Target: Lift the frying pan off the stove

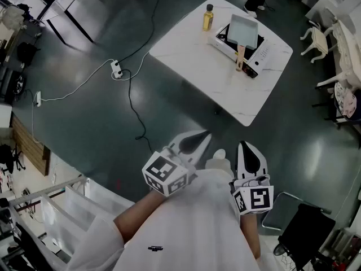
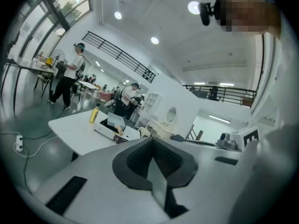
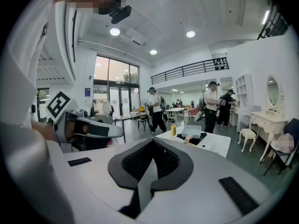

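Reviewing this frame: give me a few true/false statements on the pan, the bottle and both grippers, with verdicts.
1. The pan sits on the stove. True.
2. The left gripper grips the pan's handle. False: its jaws are shut on nothing, and it is held near the person's body, well short of the table.
3. The right gripper has its jaws together and holds nothing. True.
4. The bottle lies on the floor. False: it stands upright on the table, beside the stove.
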Motion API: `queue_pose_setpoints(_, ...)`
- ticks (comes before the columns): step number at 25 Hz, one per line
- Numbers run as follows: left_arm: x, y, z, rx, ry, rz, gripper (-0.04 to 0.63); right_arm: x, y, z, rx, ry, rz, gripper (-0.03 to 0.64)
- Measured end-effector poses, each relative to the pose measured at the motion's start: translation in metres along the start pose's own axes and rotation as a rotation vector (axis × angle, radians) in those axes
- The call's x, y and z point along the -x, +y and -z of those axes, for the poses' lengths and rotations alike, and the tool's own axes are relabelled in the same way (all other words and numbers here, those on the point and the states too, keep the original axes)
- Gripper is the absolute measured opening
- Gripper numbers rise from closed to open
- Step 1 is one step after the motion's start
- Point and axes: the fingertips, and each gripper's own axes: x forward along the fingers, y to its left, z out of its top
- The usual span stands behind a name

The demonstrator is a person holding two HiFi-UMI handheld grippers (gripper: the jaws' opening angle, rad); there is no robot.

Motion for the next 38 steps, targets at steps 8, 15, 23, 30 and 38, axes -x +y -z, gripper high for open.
queue_pose_setpoints(8, -0.007, -0.027, 0.023, 0.088, -0.004, -0.049, 0.002, 0.031, -0.026, 0.0, -0.016, -0.005, -0.008, -0.003)
queue_pose_setpoints(15, -0.033, -0.07, 0.027, 0.046, 0.002, -0.096, 0.002, 0.06, -0.062, 0.007, -0.086, -0.007, -0.062, -0.002)
queue_pose_setpoints(23, -0.057, -0.1, 0.047, 0.009, -0.011, -0.141, 0.002, 0.083, -0.095, 0.019, -0.087, -0.031, -0.099, -0.002)
queue_pose_setpoints(30, -0.063, -0.103, 0.043, 0.039, -0.029, -0.205, 0.002, 0.076, -0.115, 0.02, -0.092, -0.014, -0.122, 0.0)
queue_pose_setpoints(38, -0.1, -0.04, 0.016, 0.047, -0.038, -0.217, 0.002, -0.006, -0.127, 0.003, -0.084, -0.026, -0.161, 0.0)
